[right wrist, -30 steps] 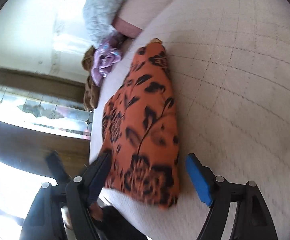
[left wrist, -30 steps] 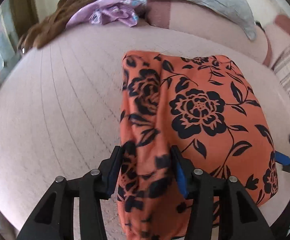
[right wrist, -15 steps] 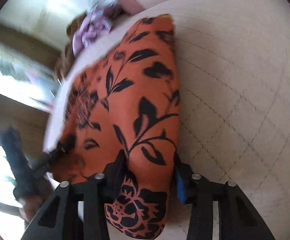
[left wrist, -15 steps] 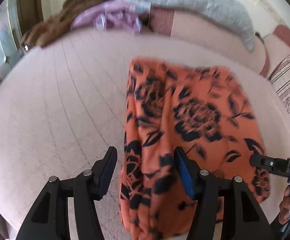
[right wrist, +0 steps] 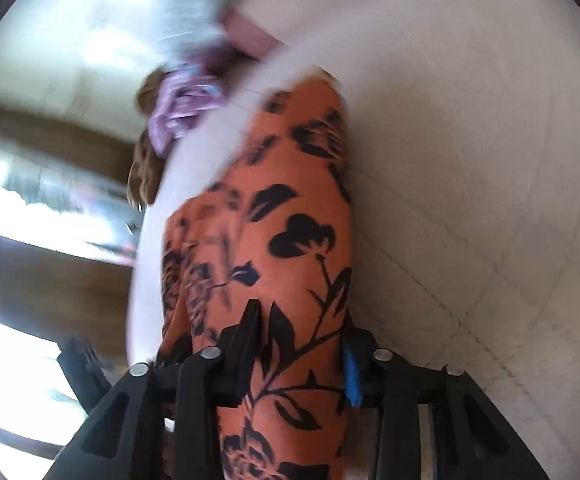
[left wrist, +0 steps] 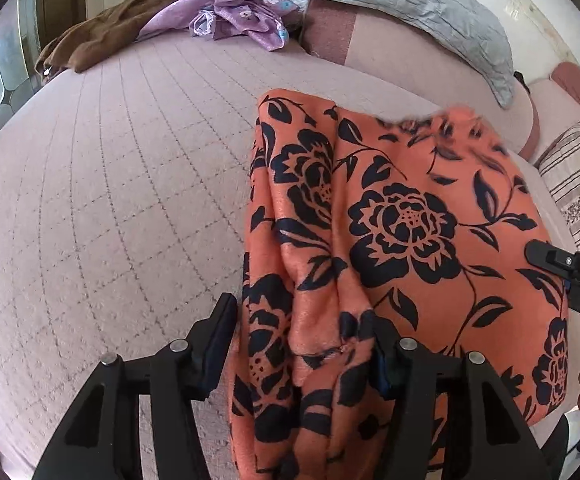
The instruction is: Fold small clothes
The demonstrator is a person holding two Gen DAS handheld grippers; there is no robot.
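Note:
An orange cloth with a black flower print (left wrist: pixel 401 224) lies folded on the pink quilted bed (left wrist: pixel 110 208). My left gripper (left wrist: pixel 305 340) has its near left edge bunched between its fingers, and the jaws look closed on it. The right gripper shows at the right edge of the left wrist view (left wrist: pixel 569 276), at the cloth's near right corner. In the blurred right wrist view my right gripper (right wrist: pixel 299 344) is shut on the same cloth (right wrist: pixel 290 216), whose near part looks lifted off the bed.
A purple garment (left wrist: pixel 234 16) and a brown one (left wrist: pixel 122 20) lie heaped at the far end of the bed. A grey quilted pillow (left wrist: pixel 401 4) leans on the pink backrest. A striped cushion (left wrist: pixel 573 184) lies at the right. A window is at the far left.
The right gripper, open a second ago, has closed on the cloth's right corner. The left gripper opened half a second ago and has closed on the left edge again. The right view has swung.

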